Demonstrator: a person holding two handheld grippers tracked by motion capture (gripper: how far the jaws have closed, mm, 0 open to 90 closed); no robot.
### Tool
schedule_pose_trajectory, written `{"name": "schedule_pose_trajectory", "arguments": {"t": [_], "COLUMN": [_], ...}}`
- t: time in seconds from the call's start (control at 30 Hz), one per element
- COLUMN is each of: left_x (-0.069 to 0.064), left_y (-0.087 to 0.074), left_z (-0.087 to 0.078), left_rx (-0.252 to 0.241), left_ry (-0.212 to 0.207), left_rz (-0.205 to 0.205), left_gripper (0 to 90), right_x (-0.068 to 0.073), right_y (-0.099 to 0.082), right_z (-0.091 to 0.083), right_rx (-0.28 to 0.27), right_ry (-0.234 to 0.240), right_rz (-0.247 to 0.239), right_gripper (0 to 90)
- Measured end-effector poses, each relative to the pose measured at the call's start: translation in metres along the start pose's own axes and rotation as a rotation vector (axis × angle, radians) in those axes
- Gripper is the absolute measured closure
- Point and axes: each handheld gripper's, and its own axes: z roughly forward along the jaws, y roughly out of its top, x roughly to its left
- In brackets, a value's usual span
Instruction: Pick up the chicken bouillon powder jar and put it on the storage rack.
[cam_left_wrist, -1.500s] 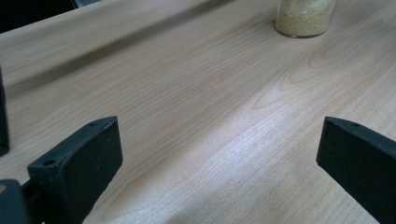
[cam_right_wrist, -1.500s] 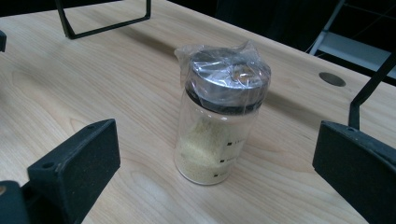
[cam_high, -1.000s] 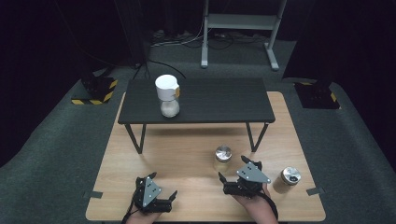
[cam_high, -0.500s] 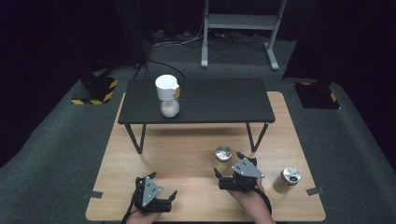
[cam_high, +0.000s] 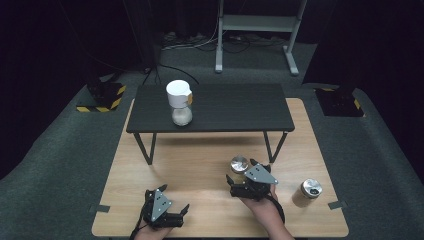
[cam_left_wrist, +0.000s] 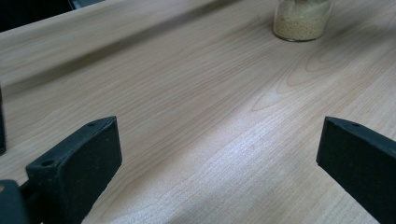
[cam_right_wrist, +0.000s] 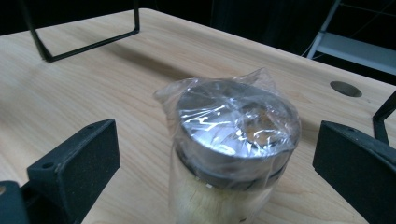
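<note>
A glass jar with a silver lid under clear plastic wrap (cam_right_wrist: 233, 135) stands on the wooden board (cam_high: 200, 170), just in front of the black table's right legs. My right gripper (cam_high: 241, 171) is open, its jaws on either side of this jar (cam_high: 239, 164) without touching it, as the right gripper view (cam_right_wrist: 218, 142) shows. My left gripper (cam_high: 175, 198) rests open near the board's front edge with only bare wood between its jaws (cam_left_wrist: 217, 140). A white-lidded jar (cam_high: 179, 102) stands on the low black table (cam_high: 235, 107).
Another jar (cam_high: 310, 190) stands at the board's right front. The base of a jar holding yellow grains (cam_left_wrist: 301, 23) sits far ahead of the left gripper; which jar it is I cannot tell. Dark carpet surrounds the board; a metal stand (cam_high: 255, 22) is behind.
My right gripper has moved left and forward, bringing its open jaws around the silver-lidded jar. The left gripper has stayed in place.
</note>
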Motion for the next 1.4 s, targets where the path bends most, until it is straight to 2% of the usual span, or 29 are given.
{"name": "schedule_pose_trajectory", "arguments": {"t": [0.67, 0.97, 1.2, 1.4], "left_x": [0.001, 0.001, 0.001, 0.001], "left_y": [0.0, -0.001, -0.001, -0.001], "left_z": [-0.001, -0.001, -0.001, -0.001], "left_rx": [-0.008, -0.012, -0.012, -0.016], "left_ry": [-0.008, -0.013, -0.016, -0.021], "left_rz": [-0.006, -0.002, -0.001, 0.001], "left_gripper": [0.3, 0.4, 0.5, 0.6], "right_x": [-0.001, -0.006, -0.008, -0.009], "right_y": [0.006, 0.003, 0.0, -0.006], "right_z": [0.017, 0.017, 0.014, 0.012], "right_rx": [-0.009, -0.016, -0.03, -0.036], "right_ry": [-0.035, -0.024, -0.014, -0.003], "right_rz": [0.041, 0.07, 0.072, 0.076], "right_gripper": [3.6, 12.6, 21.4, 25.5]}}
